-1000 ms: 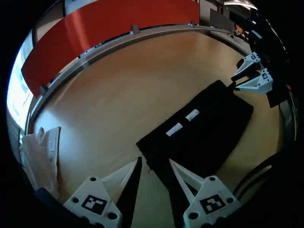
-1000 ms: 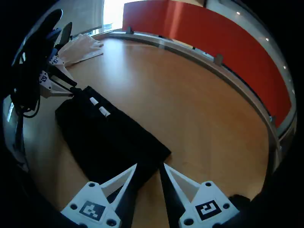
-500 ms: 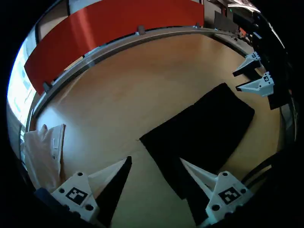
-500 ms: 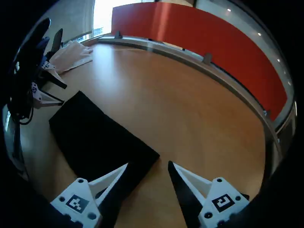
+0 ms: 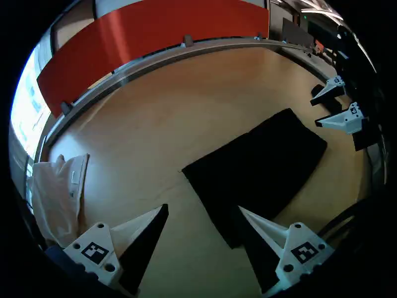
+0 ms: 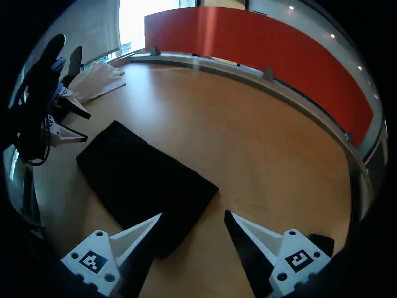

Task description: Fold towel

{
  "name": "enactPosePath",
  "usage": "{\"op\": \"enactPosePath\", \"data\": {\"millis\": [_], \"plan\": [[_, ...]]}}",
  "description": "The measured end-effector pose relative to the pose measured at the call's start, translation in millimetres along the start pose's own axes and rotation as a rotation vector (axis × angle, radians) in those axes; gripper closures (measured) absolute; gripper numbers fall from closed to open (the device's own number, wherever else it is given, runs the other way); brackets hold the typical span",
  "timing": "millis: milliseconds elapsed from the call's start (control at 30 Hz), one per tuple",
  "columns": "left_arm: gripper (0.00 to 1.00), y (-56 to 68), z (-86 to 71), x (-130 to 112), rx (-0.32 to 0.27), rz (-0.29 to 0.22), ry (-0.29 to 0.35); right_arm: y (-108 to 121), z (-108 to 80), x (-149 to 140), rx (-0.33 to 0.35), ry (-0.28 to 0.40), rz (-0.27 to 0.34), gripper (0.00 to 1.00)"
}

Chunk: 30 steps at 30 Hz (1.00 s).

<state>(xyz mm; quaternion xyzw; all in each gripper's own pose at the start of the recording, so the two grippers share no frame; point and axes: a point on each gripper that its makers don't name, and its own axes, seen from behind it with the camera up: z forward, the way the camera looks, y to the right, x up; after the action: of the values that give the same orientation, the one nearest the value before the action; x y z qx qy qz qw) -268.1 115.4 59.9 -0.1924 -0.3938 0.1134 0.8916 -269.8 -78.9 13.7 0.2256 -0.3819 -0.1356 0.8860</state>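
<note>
**Two released grippers, one black towel lying flat**

Both claws are released and grasp nothing. The left gripper (image 5: 202, 207) hangs with its white, wedge-shaped fingers wide apart, just beside one short end of the towel (image 5: 258, 164). The right gripper (image 6: 192, 213) is spread in the same way at the opposite end. Each one is also visible from the other's camera, farther off, near the far end of the cloth and not touching it.

The towel is a black, matt rectangle. It lies flat on the table (image 5: 164, 124), near the middle, at an angle to the table's edge. Its outline is neat and compact, so it seems to be folded at least once already. How many layers there are, one cannot tell.

It is probably light and soft, with no stiffness, so it will hang and bend over when it is lifted. On the smooth, light wooden top it may slide if it is pushed. The best hold is likely at the two corners of one short edge, pinching all layers together.

A rounded metal rail (image 5: 149, 64) borders the far side of the table, with a smooth red panel (image 5: 149, 35) behind it. A pale, crumpled cloth (image 5: 57, 193) lies at the left end of the table, well apart from the towel.
</note>
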Motion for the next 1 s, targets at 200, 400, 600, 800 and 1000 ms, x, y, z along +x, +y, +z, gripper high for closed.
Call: {"op": "enactPosePath", "data": {"millis": [200, 400, 600, 800, 1000], "plan": [[0.07, 7.8, -18.8, -8, -0.005, -0.043, 0.024, -8, -11.6, -9, 0.005, 0.008, 0.001, 0.12], [0.07, 13.2, -38.7, -23, 0.001, -0.086, 0.042, -15, -19.7, -20, 0.008, 0.009, -0.002, 0.12], [0.06, 14.3, -58.2, -43, 0.025, -0.130, 0.049, -19, -24.2, -27, 0.012, 0.007, 0.001, 0.12], [0.06, 17.1, -74.8, -61, 0.049, -0.178, 0.055, -21, -26.3, -33, 0.020, 0.004, 0.001, 0.12], [0.06, 20.7, -84.9, -74, 0.069, -0.229, 0.064, -25, -26.8, -37, 0.031, 0.000, -0.011, 0.12]]}}
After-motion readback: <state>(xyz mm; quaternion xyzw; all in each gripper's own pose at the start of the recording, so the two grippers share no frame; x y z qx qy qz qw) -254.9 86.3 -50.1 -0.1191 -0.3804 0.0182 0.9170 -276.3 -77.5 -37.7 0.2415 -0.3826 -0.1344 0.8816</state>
